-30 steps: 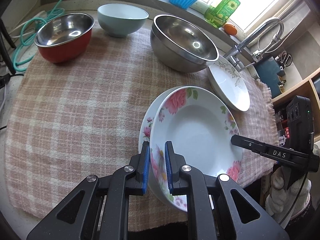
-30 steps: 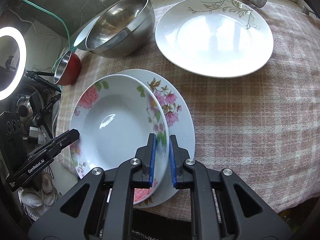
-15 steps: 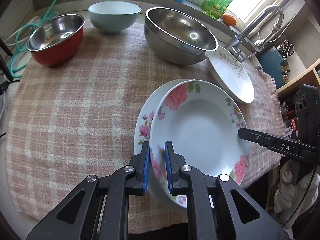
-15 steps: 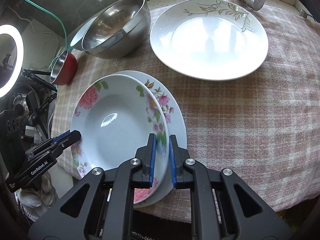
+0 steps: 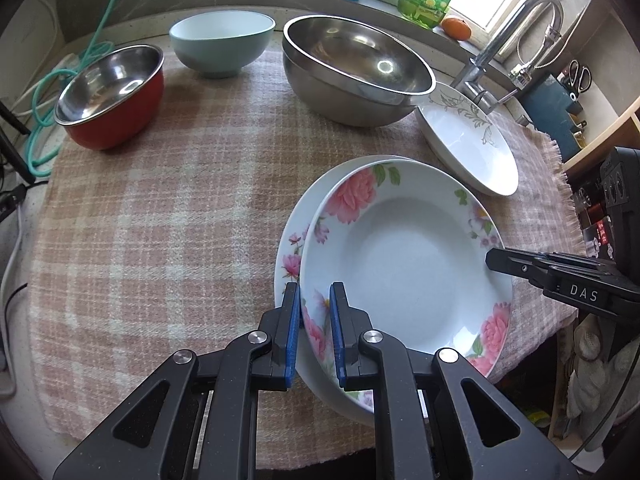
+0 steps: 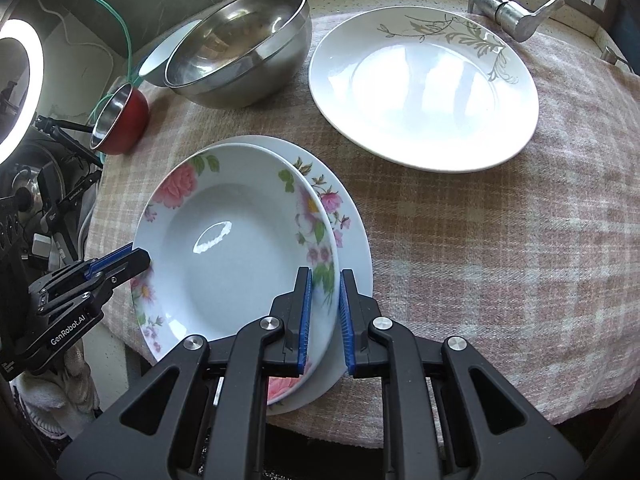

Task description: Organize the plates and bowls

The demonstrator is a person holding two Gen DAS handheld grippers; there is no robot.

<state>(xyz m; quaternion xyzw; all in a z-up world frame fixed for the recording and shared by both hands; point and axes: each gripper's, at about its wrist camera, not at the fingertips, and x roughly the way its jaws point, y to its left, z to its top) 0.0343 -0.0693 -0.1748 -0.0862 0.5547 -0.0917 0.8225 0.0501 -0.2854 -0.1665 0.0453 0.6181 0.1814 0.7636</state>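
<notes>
Left gripper (image 5: 314, 320) and right gripper (image 6: 323, 312) each stand nearly closed, clamped on opposite rim edges of the rose-patterned deep plate (image 5: 404, 252). That plate sits between them, over a second floral plate (image 6: 352, 236) lying on the checked cloth (image 5: 160, 220). Ahead of the right gripper lies the white leaf-print plate (image 6: 424, 88), beside the large steel bowl (image 6: 240, 48).

My left wrist camera sits close behind the left gripper (image 5: 314, 332) and looks steeply down over the checked cloth (image 5: 160, 220) toward the window sill. My right wrist camera is also near behind the right gripper (image 6: 324, 320) and faces down from the opposite side. Both views share the floral deep plate (image 5: 404, 268) (image 6: 236, 248), the steel bowl (image 5: 356, 68) (image 6: 240, 48) and the white plate (image 5: 468, 144) (image 6: 424, 88).
</notes>
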